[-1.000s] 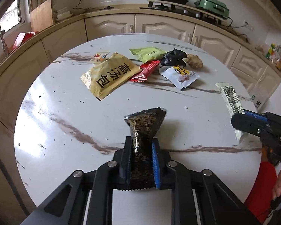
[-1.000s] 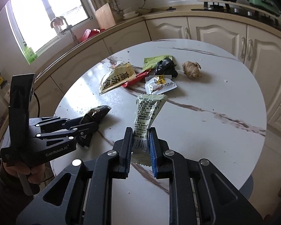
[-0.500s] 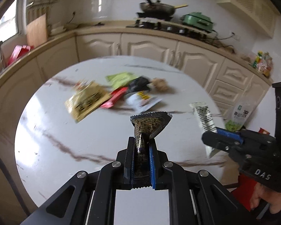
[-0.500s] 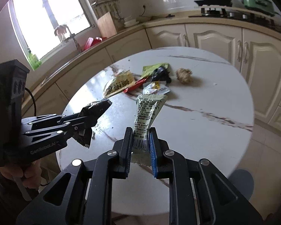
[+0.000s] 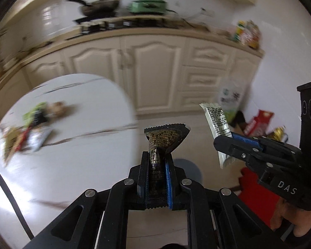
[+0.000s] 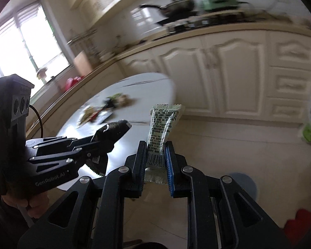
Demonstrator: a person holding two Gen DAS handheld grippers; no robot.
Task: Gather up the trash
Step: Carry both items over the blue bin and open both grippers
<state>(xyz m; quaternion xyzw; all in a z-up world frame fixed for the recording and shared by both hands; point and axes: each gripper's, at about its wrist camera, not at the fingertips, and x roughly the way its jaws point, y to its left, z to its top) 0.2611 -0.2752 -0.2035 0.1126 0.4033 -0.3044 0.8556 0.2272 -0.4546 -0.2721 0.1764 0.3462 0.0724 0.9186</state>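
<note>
blurred wrapper pile (image 5: 29, 128) on round tabletop (image 5: 76, 161) at far left, left hand-held gripper (image 5: 156, 178) clenched on dark gold-print wrapper (image 5: 165, 137) off the tabletop edge, right hand-held gripper (image 6: 156, 161) clamped on pale green wrapper (image 6: 164, 122) over the floor (image 6: 228, 145)

Both wrist views face cabinets (image 5: 155, 70); share round table (image 6: 139, 91) at left.
</note>
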